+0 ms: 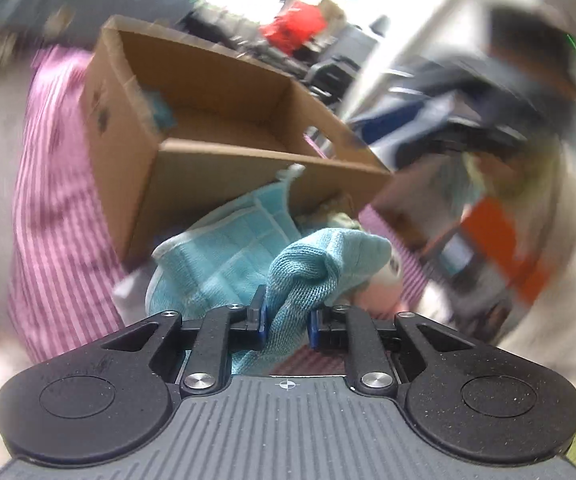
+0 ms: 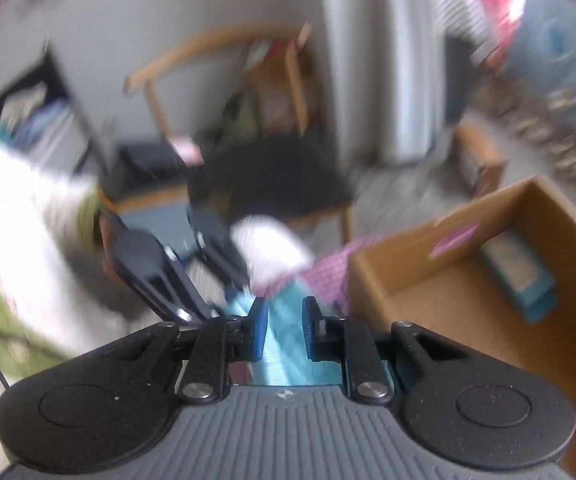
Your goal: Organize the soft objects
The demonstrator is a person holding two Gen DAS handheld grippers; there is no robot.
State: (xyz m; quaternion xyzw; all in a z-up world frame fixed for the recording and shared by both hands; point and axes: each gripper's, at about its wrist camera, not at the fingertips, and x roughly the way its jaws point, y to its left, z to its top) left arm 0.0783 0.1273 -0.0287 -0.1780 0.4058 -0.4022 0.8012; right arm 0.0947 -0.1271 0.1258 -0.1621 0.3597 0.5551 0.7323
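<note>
Cloth (image 1: pixel 288 280): one light blue towel, knitted weave, soft and limp. We hold it lifted in front of the cardboard box (image 1: pixel 224 128), bunched and hanging in folds, with both claws on it.

Left claw (image 1: pixel 286 322): pressed onto a gathered fold of the cloth, the fabric spilling out above and below the blue pads.

Right claw (image 2: pixel 284 326): the cloth runs between its fingers; the gap looks narrow and we judge it pinching, though blur makes this less than certain. The left claw shows in this view just beyond, on the same cloth.

Cardboard box: open at the top, standing on a pink striped sheet (image 1: pixel 52 216). Inside, against one wall, lies a folded blue item (image 2: pixel 527 280); the rest of the floor is bare.

Handling, as we judge it: very light, no stiffness, will sag and drape wherever unsupported, not fragile, not slippery against the pads. Best taken at an edge or corner, one claw at each, so it hangs flat for folding or lowering into the box. A bunched grip like the left one holds securely but leaves the shape untidy.
</note>
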